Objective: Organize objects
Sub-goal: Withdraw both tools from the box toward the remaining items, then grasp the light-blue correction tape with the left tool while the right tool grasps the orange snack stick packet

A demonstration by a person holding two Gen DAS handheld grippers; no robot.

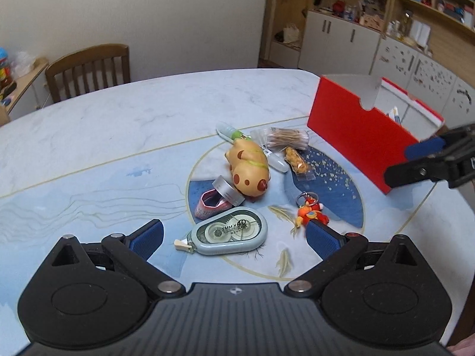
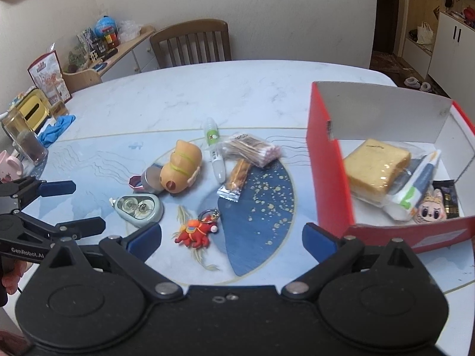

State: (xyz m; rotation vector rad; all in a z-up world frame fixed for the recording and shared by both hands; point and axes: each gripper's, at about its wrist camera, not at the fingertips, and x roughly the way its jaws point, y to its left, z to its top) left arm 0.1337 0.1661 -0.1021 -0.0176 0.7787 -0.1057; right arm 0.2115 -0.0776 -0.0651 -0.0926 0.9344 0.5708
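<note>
While both claws gape, the correction tape (image 1: 228, 231) (grey-green) lies untouched.

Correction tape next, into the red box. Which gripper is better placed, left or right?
Left, probably. The left gripper is open with the correction tape right between its fingers; the right gripper faces the red keychain.

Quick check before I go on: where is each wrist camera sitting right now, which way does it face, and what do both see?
Left wrist: above the table's near edge, tilted down at the correction tape; own left gripper open, right gripper at right.
Right wrist: further right, tilted down at the crab keychain and red box; own right gripper open, left gripper at left.
Shared: tape, keychain, box, dog toy.
</note>
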